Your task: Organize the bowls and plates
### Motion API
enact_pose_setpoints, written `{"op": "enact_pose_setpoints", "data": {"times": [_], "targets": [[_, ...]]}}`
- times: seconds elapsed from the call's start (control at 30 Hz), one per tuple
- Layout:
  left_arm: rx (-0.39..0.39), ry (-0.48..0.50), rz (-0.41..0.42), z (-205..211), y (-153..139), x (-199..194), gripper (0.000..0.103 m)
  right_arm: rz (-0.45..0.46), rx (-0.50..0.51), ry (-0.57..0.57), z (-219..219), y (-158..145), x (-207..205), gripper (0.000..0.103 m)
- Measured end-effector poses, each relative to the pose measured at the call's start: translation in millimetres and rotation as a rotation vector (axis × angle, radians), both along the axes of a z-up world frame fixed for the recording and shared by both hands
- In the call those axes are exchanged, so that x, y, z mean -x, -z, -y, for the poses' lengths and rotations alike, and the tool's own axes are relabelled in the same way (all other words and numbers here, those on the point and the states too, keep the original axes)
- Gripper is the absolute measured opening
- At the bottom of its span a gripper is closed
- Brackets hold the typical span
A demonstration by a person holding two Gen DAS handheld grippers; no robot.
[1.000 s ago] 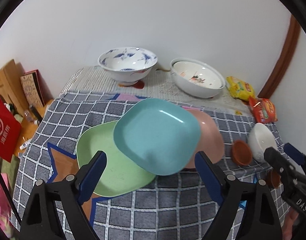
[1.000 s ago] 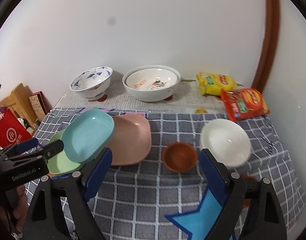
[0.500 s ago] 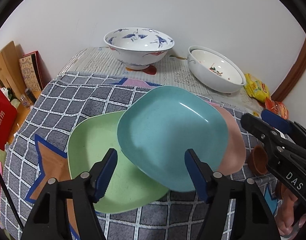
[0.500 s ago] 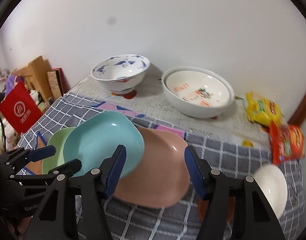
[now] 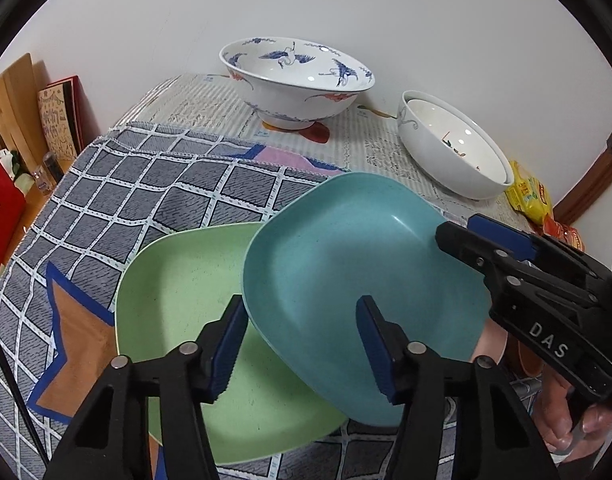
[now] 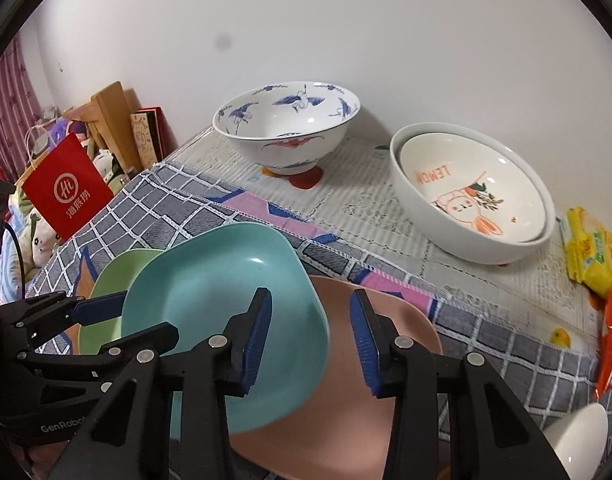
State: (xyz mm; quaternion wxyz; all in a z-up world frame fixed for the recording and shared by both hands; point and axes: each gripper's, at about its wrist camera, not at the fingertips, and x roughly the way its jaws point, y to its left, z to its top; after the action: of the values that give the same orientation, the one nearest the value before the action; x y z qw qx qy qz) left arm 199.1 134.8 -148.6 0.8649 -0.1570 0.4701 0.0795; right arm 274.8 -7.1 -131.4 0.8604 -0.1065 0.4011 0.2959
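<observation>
A teal square plate lies tilted across a green plate and a pink plate on the checked cloth. My left gripper straddles the teal plate's near left rim. Its jaws are closing, with a gap still showing beside the rim. My right gripper straddles the teal plate's right rim above the pink plate, jaws also closing and pads clear of it. Each gripper appears in the other's view: the right gripper at the plate's far right corner, the left gripper at its left side.
A blue crane-patterned bowl and nested white bowls stand at the back by the wall. Snack packets lie at the right, a small white bowl at the front right. A red bag and boards stand beyond the left edge.
Both grippers came down and in on the teal plate, and their jaws narrowed. The right gripper swung left, away from the small brown and white bowls.
</observation>
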Motion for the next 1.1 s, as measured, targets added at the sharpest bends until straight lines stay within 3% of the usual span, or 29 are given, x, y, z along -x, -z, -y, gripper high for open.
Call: {"op": "enact_pose_setpoints", "data": {"times": [0.13,0.33,0.63,0.83,1.1], "targets": [[0.003,-0.006,-0.011,-4,5,-4,0.041,-0.027,0.015,-0.011,-5,9,-7,0.019],[-0.001,-0.017,-0.022,-11,10,-8,0.019,-0.04,0.031,0.016,0,15,-9,0.012],[0.022,-0.011,-0.02,-11,6,-4,0.011,-0.073,0.052,0.044,14,14,10,0.01],[0.029,0.013,0.008,-11,-7,8,0.009,-0.125,-0.054,0.144,34,10,24,0.006],[0.025,0.005,0.051,-25,-34,28,0.009,-0.109,-0.092,0.168,29,-13,53,0.006]]}}
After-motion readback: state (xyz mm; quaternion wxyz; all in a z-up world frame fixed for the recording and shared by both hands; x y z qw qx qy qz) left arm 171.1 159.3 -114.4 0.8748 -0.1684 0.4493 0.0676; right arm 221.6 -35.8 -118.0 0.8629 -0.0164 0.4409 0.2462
